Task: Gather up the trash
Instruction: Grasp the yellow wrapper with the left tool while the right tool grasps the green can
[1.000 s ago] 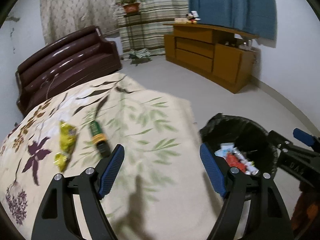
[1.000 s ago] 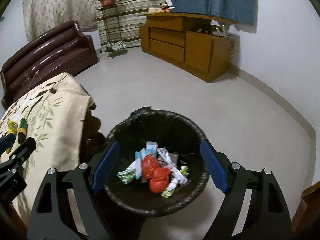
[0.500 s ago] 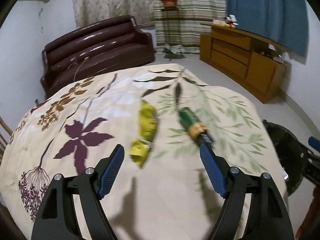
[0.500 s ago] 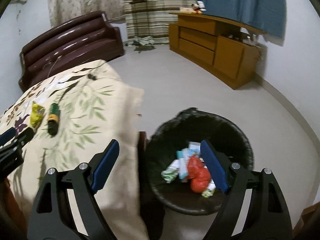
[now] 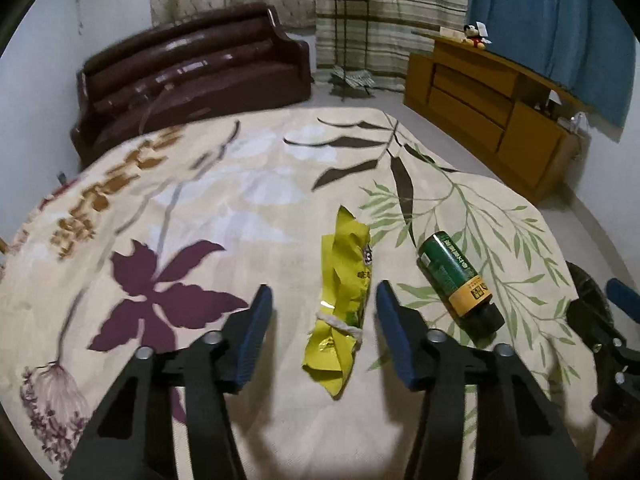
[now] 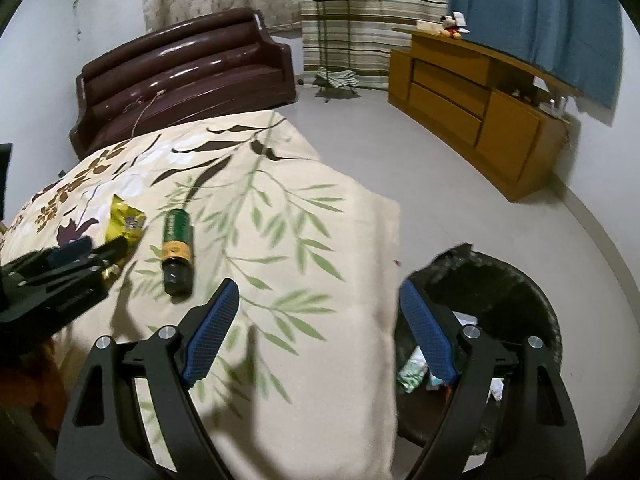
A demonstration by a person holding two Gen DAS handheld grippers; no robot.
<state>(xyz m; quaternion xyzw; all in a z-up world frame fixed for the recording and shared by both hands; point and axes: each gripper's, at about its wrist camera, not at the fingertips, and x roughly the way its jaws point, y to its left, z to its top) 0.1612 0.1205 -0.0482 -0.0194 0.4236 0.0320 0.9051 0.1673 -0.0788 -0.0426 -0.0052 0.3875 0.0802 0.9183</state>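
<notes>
A crumpled yellow snack wrapper (image 5: 343,304) lies on the floral tablecloth (image 5: 224,208). My left gripper (image 5: 323,312) is open, its blue fingers on either side of the wrapper's lower half, not touching it. A dark green bottle (image 5: 456,280) with a yellow label lies just to the right. In the right wrist view the wrapper (image 6: 123,222) and bottle (image 6: 177,250) lie at the left. My right gripper (image 6: 318,322) is open and empty over the table's edge. A black bin (image 6: 516,292) with trash inside stands on the floor at the right.
A brown leather sofa (image 5: 192,76) stands behind the table. A wooden cabinet (image 5: 492,120) runs along the right wall. A plant stand (image 5: 352,40) is by the striped curtain. Grey floor (image 6: 400,152) lies between the table and the cabinet.
My left gripper swung left from the bin side and closed in over the yellow wrapper. My right gripper swung left from above the bin to the table's edge.
</notes>
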